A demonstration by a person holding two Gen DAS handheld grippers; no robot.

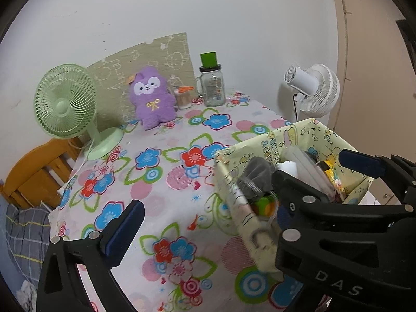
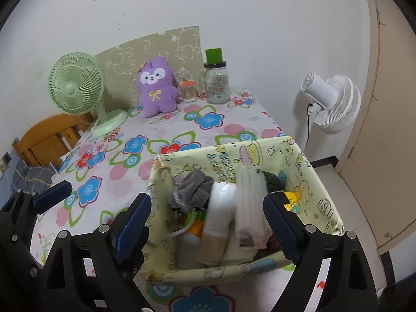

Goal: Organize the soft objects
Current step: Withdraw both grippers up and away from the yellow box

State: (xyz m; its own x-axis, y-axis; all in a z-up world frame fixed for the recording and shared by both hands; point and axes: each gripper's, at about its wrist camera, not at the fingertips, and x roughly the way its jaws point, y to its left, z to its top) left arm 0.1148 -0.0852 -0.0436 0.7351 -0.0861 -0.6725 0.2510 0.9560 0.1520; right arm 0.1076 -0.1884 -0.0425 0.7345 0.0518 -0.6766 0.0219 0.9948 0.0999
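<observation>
A yellow-green cartoon-print fabric basket sits at the table's near right corner. It holds a grey cloth, a white soft roll, a clear plastic packet and other small items. My right gripper hangs open above the basket, its blue pads wide on either side of the contents and pressing nothing. My left gripper is open over the tablecloth beside the basket, its right finger partly hidden behind the right gripper's fingers. A purple plush toy leans against a board at the back.
A green desk fan stands back left, its cord trailing off the table edge. A glass jar with a green lid and a small swab container stand beside the plush. A white fan and a door are at the right, a wooden frame at the left.
</observation>
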